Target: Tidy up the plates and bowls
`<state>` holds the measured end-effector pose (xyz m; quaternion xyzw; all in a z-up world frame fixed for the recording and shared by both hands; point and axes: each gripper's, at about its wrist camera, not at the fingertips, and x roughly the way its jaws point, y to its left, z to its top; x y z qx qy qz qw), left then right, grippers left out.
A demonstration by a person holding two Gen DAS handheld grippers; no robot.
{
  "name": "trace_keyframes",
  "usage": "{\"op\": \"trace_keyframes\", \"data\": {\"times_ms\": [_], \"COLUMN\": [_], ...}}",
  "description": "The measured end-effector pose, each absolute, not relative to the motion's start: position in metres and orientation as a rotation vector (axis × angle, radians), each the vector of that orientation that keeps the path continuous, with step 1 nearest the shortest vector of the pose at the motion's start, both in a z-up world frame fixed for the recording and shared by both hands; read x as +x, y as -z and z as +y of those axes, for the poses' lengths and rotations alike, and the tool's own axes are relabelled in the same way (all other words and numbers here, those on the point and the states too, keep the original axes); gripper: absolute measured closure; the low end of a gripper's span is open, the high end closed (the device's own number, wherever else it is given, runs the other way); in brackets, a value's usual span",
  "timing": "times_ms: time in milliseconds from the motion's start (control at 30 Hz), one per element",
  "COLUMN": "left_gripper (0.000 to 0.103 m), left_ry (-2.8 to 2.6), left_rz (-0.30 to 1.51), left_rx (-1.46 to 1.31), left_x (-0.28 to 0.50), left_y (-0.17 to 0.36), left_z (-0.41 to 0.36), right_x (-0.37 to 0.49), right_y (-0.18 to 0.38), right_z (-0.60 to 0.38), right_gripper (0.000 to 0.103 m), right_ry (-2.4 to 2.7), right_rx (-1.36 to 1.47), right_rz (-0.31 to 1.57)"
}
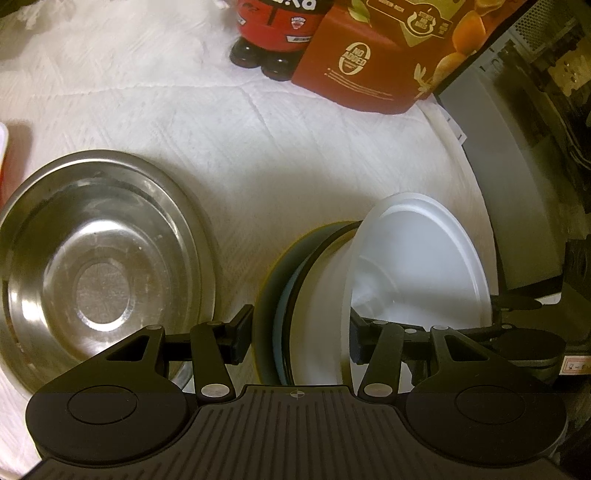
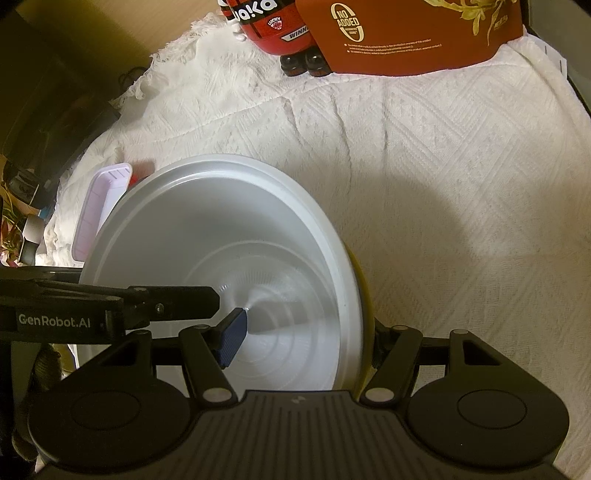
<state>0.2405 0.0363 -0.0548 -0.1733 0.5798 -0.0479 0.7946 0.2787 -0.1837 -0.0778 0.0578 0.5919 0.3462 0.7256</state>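
A stack of nested bowls is held up on edge between both grippers: a white plastic bowl (image 1: 417, 258) on the inside, then a black-rimmed white bowl (image 1: 317, 314), a blue one and a dark yellow-edged one (image 1: 264, 321) outside. My left gripper (image 1: 299, 332) is shut on the stack's rim, one finger (image 1: 240, 336) outside, the other inside the white bowl. My right gripper (image 2: 303, 339) is shut on the opposite rim; its blue pad (image 2: 232, 339) presses inside the white bowl (image 2: 229, 229). A steel bowl (image 1: 99, 266) sits on the cloth at left.
A white woven cloth (image 2: 443, 184) covers the table. A red carton (image 1: 376, 62) and a red-labelled dark bottle (image 1: 273, 33) stand at the back. A pink tray (image 2: 99, 206) lies at the left. A grey wall and shelf edge (image 1: 509, 192) rise at the right.
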Motion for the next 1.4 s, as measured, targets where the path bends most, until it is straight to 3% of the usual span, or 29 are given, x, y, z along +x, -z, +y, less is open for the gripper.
{"op": "trace_keyframes", "data": {"times_ms": [933, 1400], "left_gripper": [0.049, 0.049], "left_ry": [0.096, 0.089], "left_rz": [1.261, 1.271], "left_rx": [-0.436, -0.393], "left_x": [0.238, 0.238], "left_y": [0.057, 0.058], "left_z": [0.039, 0.034], "right_x": [0.278, 0.278], "right_y": [0.079, 0.093], "right_z": [-0.185, -0.198], "right_gripper": [0.036, 0.038], "right_ry": [-0.776, -0.749], "right_rx": [0.136, 0.268], "right_rz": [1.322, 1.422]}}
